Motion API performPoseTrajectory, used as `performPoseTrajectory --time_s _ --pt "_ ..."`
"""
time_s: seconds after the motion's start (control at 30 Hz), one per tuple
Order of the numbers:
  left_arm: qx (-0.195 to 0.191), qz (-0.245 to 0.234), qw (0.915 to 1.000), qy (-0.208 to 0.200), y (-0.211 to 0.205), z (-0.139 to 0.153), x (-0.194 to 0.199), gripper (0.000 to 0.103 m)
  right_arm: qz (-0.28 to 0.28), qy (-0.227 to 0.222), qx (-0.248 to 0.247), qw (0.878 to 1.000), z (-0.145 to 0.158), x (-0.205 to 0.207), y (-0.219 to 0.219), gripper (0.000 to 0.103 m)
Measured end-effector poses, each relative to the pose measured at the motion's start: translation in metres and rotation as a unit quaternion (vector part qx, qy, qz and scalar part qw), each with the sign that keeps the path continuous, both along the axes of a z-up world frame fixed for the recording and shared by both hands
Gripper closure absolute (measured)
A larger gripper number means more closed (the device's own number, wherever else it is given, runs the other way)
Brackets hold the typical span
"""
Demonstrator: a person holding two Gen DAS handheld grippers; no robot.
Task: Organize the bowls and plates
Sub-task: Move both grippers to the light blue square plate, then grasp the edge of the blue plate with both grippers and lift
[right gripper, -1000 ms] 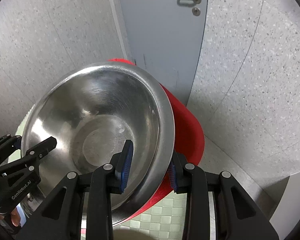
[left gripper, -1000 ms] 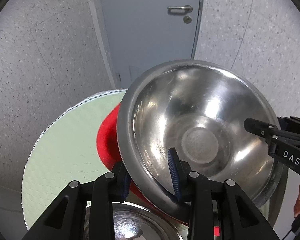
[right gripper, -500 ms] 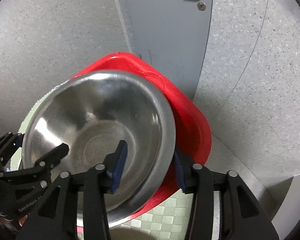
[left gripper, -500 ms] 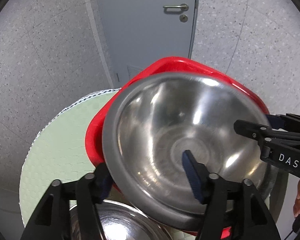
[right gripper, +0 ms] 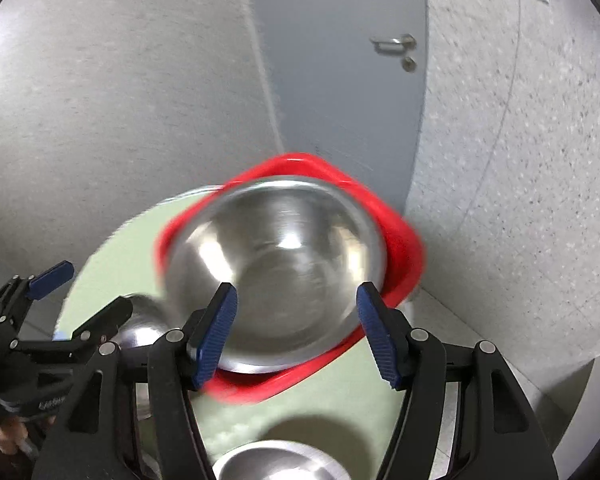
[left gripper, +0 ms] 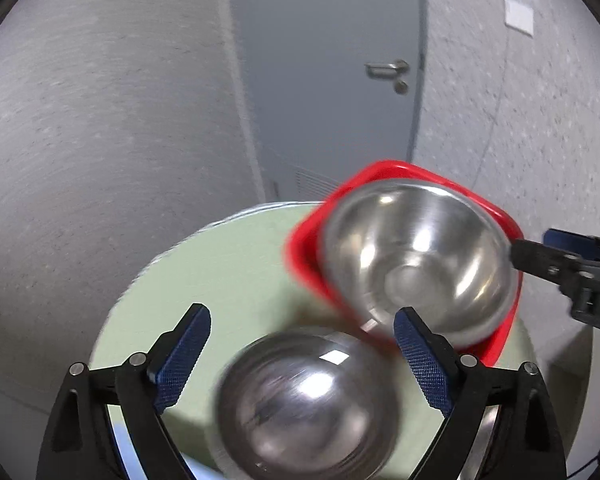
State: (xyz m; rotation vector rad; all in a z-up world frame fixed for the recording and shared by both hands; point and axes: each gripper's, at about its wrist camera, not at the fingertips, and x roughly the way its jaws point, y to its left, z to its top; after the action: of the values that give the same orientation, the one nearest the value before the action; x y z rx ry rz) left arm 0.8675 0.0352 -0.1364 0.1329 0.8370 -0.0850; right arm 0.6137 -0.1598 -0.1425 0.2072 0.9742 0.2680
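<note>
A steel bowl (left gripper: 416,264) sits nested in a red square bowl (left gripper: 304,256) on the pale green round table (left gripper: 220,264); both also show in the right wrist view, the steel bowl (right gripper: 276,272) inside the red bowl (right gripper: 404,248). My left gripper (left gripper: 302,348) is open, drawn back above a second steel bowl (left gripper: 308,404). My right gripper (right gripper: 296,328) is open, just short of the nested bowls' near rim. Both views are motion-blurred.
A third steel bowl (right gripper: 276,462) lies at the table's near edge in the right wrist view. The left gripper (right gripper: 56,316) shows at that view's left, over another steel bowl (right gripper: 144,328). Speckled grey walls and a grey door (left gripper: 324,80) stand behind.
Both grippers have let go of the nested steel and red bowls, opened wide and pulled back. The bowls now rest on the table, farther away.
</note>
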Motion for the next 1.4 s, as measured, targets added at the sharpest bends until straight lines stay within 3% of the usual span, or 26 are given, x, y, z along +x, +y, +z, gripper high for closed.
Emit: performPoseTrajectory --time_s 0.17,0.37,0.57,0.73,0.9,1.03,1.17,1.23,1.4 --pt "-0.006 0.044 0.9989 -0.014 0.076 0.010 -0.063 0.011 0.043 -0.013 0.032 0.998 0.021 -0.046 0.061 0.037" --pt "-0.003 0.089 0.9960 -0.013 0.158 0.003 -0.132 0.011 0.106 0.017 0.047 0.993 0.017 -0.092 0.151 0.037" --pt "-0.018 0.112 0.9934 0.019 0.208 -0.028 -0.182 0.011 0.110 0.052 0.010 0.993 -0.011 -0.117 0.208 0.037" --pt "-0.024 0.104 0.9930 0.051 0.213 -0.058 -0.212 0.015 0.103 0.067 -0.029 0.992 -0.032 -0.125 0.225 0.036" --pt "-0.024 0.085 0.9931 0.077 0.206 -0.078 -0.230 0.029 0.099 0.082 -0.054 0.990 -0.049 -0.127 0.235 0.037" --pt "-0.038 0.070 0.9923 0.095 0.203 -0.086 -0.229 0.051 0.105 0.090 -0.065 0.988 -0.059 -0.126 0.244 0.037" --pt "-0.067 0.053 0.9899 0.114 0.200 -0.088 -0.228 0.076 0.117 0.102 -0.048 0.987 -0.067 -0.124 0.248 0.045" --pt "-0.073 0.048 0.9903 0.109 0.198 -0.084 -0.232 0.079 0.123 0.103 -0.036 0.986 -0.067 -0.125 0.250 0.052" --pt "-0.069 0.054 0.9921 0.090 0.210 -0.061 -0.230 0.079 0.127 0.090 -0.019 0.988 -0.057 -0.125 0.246 0.057"
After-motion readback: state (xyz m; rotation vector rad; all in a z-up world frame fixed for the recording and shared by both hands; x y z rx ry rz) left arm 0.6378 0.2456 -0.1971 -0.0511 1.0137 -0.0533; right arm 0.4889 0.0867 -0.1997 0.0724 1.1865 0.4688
